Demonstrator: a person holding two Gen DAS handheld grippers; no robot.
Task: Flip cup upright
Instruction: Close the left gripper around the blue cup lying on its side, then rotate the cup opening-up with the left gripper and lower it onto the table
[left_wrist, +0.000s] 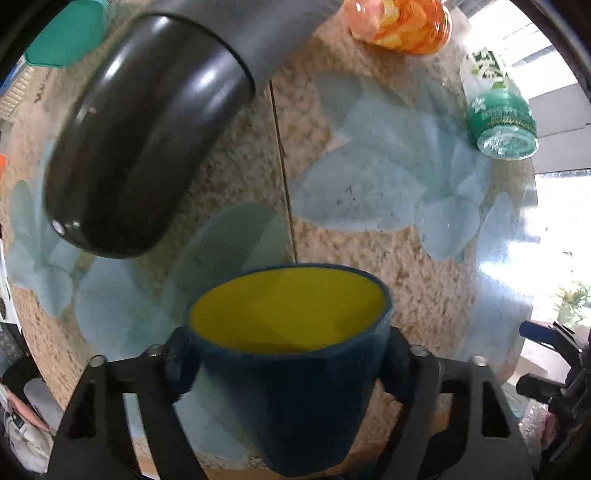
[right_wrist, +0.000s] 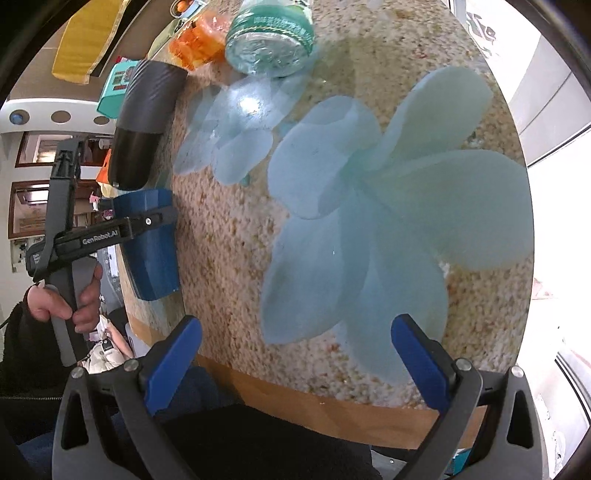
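A speckled table (right_wrist: 229, 258) printed with pale blue flowers (right_wrist: 369, 221) is seen; a dark flask (left_wrist: 147, 129), a green bottle (left_wrist: 502, 122) and an orange packet (left_wrist: 399, 22) are set on it.

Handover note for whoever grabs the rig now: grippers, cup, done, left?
Left gripper: shut on the blue cup, yellow inside showing.
Right gripper: open, empty, over the near edge of the table.
Cup sits beside the black tumbler; whether its base touches the table cannot be told.
Done: cup gripped, mouth facing away from the left gripper.
Left: set it upright on the table, release.
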